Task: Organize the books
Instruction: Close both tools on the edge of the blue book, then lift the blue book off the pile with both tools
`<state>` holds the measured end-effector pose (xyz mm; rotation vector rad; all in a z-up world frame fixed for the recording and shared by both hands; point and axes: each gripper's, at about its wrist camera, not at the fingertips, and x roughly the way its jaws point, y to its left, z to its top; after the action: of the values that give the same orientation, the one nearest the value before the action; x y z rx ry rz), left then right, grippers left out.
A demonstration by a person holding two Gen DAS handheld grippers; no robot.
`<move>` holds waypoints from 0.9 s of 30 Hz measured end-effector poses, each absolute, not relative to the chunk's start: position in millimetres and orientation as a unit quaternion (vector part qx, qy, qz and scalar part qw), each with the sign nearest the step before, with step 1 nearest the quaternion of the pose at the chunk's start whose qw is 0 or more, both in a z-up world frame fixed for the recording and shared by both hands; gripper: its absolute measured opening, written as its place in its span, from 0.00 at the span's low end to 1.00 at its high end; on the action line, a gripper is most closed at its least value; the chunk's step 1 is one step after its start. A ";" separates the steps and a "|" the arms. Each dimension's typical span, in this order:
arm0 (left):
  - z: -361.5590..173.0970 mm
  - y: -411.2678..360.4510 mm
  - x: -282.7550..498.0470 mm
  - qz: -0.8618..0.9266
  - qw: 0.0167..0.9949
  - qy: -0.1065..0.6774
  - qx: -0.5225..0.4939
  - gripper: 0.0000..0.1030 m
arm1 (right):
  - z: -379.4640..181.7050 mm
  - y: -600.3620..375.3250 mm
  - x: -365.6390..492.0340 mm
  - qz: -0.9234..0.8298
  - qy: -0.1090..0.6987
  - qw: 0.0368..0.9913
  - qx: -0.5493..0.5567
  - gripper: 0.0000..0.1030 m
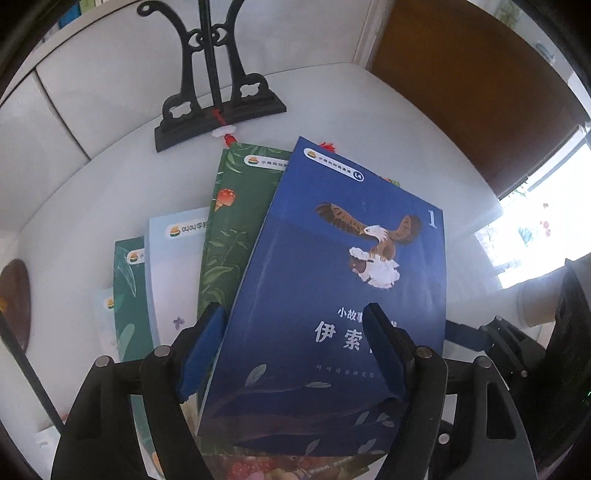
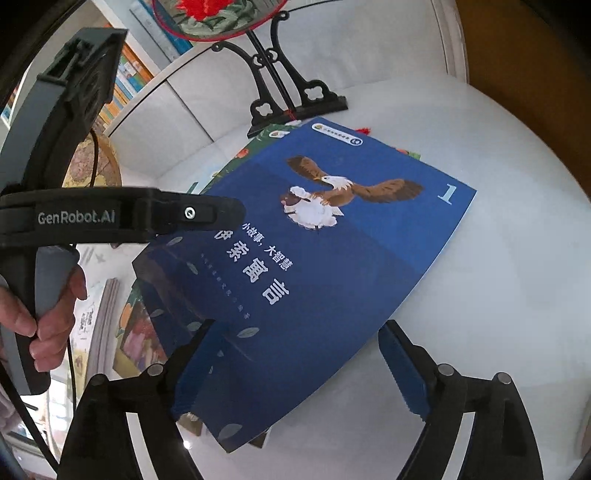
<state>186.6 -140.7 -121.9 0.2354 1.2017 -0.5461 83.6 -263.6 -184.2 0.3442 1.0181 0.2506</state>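
Two claws angled steeply down, left claw point(image 1: 295, 354) and right claw point(image 2: 299, 369) gaping over blue book point(image 1: 332, 277)

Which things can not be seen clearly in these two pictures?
- Lower books' covers: left wrist view, mostly hidden under the blue eagle book.
- Round embroidered fan: right wrist view, cut off by the top edge.
- Shelf book titles: right wrist view, too small, partly behind the left gripper.

The eagle book point(image 1: 332, 280) lies atop fanned books point(image 1: 236, 229), stand point(image 1: 218, 110) behind.
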 end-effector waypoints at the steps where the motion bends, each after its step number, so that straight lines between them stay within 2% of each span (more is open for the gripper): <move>1: -121.2 -140.2 182.8 -0.254 0.785 0.554 0.111 0.72 | -184.1 -265.0 82.8 0.119 0.482 0.852 0.167 0.85; 5: -120.9 -137.7 170.0 -0.250 0.784 0.556 0.118 0.72 | -183.9 -269.1 80.2 0.132 0.478 0.849 0.182 0.88; 14: -118.5 -94.9 117.0 -0.235 0.781 0.578 0.033 0.72 | -184.7 -272.1 65.9 0.164 0.499 0.814 0.247 0.88; 21: -131.7 -50.9 86.0 -0.208 0.773 0.596 -0.066 0.72 | -186.1 -247.6 59.6 0.239 0.515 0.790 0.231 0.88; 27: -132.1 -49.2 84.2 -0.195 0.767 0.606 -0.078 0.72 | -193.4 -261.0 51.2 0.250 0.523 0.762 0.288 0.88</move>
<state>84.2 -49.2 -132.1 -0.1687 1.3159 -0.4234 51.2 -261.0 -193.4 0.6262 1.1369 0.5443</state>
